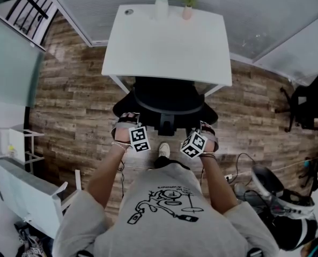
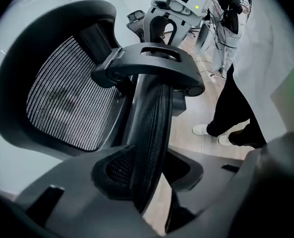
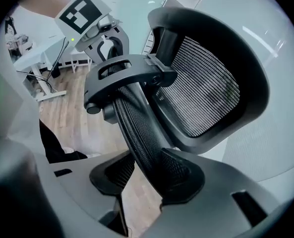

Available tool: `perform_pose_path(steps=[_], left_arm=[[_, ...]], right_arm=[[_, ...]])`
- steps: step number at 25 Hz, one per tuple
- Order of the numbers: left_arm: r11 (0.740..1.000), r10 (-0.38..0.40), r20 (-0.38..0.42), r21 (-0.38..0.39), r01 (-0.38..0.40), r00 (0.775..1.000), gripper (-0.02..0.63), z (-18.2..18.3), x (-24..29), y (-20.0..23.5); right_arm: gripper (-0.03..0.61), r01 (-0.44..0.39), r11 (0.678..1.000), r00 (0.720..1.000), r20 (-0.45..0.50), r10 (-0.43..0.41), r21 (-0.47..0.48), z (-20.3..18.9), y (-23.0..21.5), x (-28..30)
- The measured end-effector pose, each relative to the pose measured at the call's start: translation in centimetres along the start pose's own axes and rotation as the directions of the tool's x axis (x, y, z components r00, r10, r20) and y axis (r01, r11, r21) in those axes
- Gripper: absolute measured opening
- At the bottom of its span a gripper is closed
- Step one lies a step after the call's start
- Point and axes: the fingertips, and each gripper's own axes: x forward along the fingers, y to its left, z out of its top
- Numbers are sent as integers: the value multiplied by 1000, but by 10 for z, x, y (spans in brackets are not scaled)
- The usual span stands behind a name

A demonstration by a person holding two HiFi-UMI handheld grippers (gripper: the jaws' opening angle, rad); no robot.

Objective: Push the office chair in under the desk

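The black mesh office chair (image 1: 167, 98) stands with its seat under the front edge of the white desk (image 1: 164, 47). My left gripper (image 1: 127, 121) clamps the left rim of the backrest, and my right gripper (image 1: 207, 127) clamps the right rim. In the left gripper view the mesh backrest edge (image 2: 149, 133) runs between the jaws of the left gripper (image 2: 149, 170), below the headrest (image 2: 72, 98). The right gripper view shows the backrest edge (image 3: 142, 133) pinched in the right gripper (image 3: 147, 175), beside the headrest (image 3: 206, 88).
A white vase (image 1: 161, 5) and a small pink vase (image 1: 186, 10) stand at the desk's far edge. Another black chair (image 1: 303, 103) is at the right, cables and gear (image 1: 276, 197) at the lower right, and white furniture (image 1: 24, 191) at the lower left. Wooden floor (image 1: 73, 100) surrounds the desk.
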Motion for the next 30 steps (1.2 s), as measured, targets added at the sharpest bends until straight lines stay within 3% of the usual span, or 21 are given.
perform_pose_path(steps=[12, 21, 26, 30], left_arm=[[999, -27, 22, -21, 28, 999, 156, 14, 4, 6], [998, 9, 14, -63, -8, 1000, 176, 15, 5, 8], [997, 28, -5, -78, -28, 1000, 181, 15, -4, 7], [991, 47, 24, -126, -44, 999, 159, 21, -23, 3]], right_arm=[[178, -7, 1000, 1000, -12, 7, -26, -7, -19, 3], [186, -16, 998, 1000, 20, 17, -61, -7, -19, 3], [196, -37, 999, 999, 32, 38, -21, -3, -19, -13], [168, -44, 997, 994, 107, 37, 68, 4, -20, -38]])
